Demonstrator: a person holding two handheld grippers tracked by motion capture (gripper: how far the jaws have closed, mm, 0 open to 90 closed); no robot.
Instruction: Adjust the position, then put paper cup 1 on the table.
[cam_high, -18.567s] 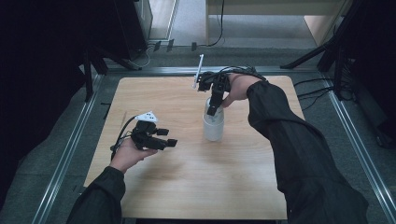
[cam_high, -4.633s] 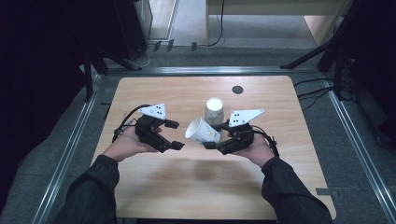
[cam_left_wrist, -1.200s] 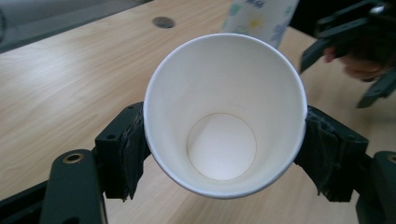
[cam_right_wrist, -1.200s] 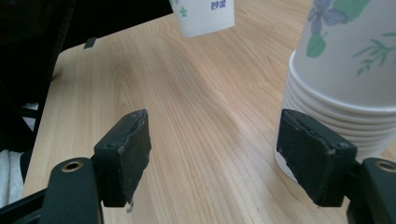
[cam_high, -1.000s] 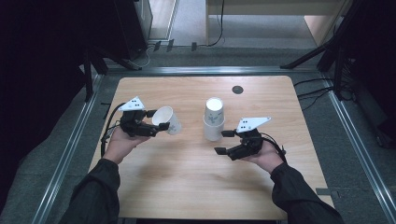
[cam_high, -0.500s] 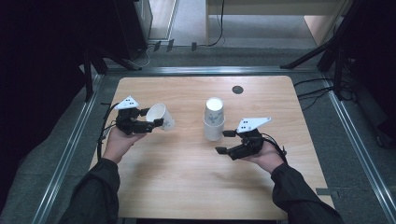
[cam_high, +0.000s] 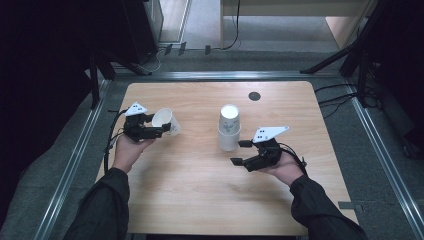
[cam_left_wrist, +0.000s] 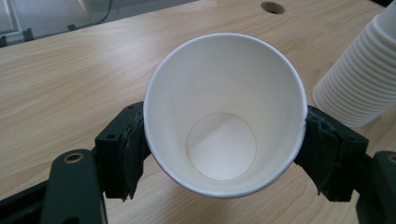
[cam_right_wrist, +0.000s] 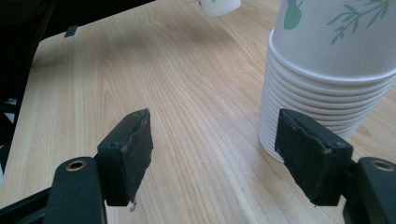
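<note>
the person's two sleeved forearms are coming in from the near edge of the wooden table (cam_high: 200, 200), and a wide stretch of bare, pale, straight-grained board is lying open between and in front of them. the right hand (cam_high: 285, 170) is resting palm up toward the near right of the board, carrying the right gripper (cam_high: 242, 152), whose jaws are standing wide apart with nothing between them; in the right gripper view the two flat black pads (cam_right_wrist: 135, 144) are looking worn and rough at their edges, and one jaw is sitting just beside the base of the stack of paper cups (cam_high: 229, 129). the stack is standing upside down near the middle of the table, bottoms up, its many rolled white rims layered in tight rings, with a green leaf print on the outermost cup's wall. open board is lying on all sides of the stack, more to its left than to its right.

the left hand (cam_high: 127, 150) is holding the left gripper (cam_high: 162, 131) near the left edge, well apart from the stack. its jaws are closing on a single paper cup (cam_left_wrist: 224, 116), one pad pressing each side just below the rim; the cup is tilting on its side with its smooth white mouth facing back at the gripper's camera, the round bottom disc showing inside. farther off, a small dark round hole (cam_high: 254, 96) is sitting near the far edge, beyond which a metal rail and grey floor are running.
</note>
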